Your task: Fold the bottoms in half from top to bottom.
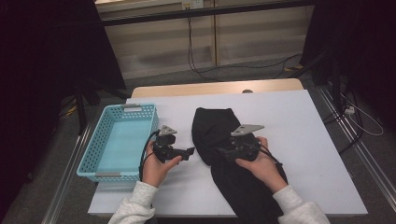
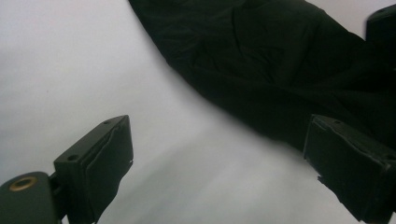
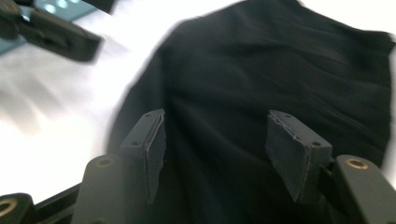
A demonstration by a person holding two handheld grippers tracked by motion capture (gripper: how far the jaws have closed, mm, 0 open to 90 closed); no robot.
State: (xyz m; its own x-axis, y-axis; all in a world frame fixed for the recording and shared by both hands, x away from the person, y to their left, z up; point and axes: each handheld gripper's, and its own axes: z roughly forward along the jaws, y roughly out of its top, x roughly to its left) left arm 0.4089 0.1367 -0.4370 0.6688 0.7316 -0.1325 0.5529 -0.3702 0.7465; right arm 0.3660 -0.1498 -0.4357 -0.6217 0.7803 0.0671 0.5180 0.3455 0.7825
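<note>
A black cloth point(image 1: 212, 126) lies on the white table point(image 1: 299, 126), running from the middle down past the near edge. My left gripper point(image 1: 190, 151) is held just left of the cloth, pointing right at its edge. In the left gripper view it point(image 2: 217, 135) stands wide open over bare table, with the cloth point(image 2: 261, 70) just ahead. My right gripper point(image 1: 220, 151) is over the cloth, pointing left. In the right gripper view it point(image 3: 217, 126) is open, with the cloth point(image 3: 280, 70) beneath and nothing pinched between its pads.
A light blue mesh basket point(image 1: 100, 140) stands at the table's left side, close behind the left hand. The other gripper point(image 3: 60, 35) and a bit of the basket point(image 3: 56, 5) show at the top left of the right gripper view. Cables lie on the floor beyond the table.
</note>
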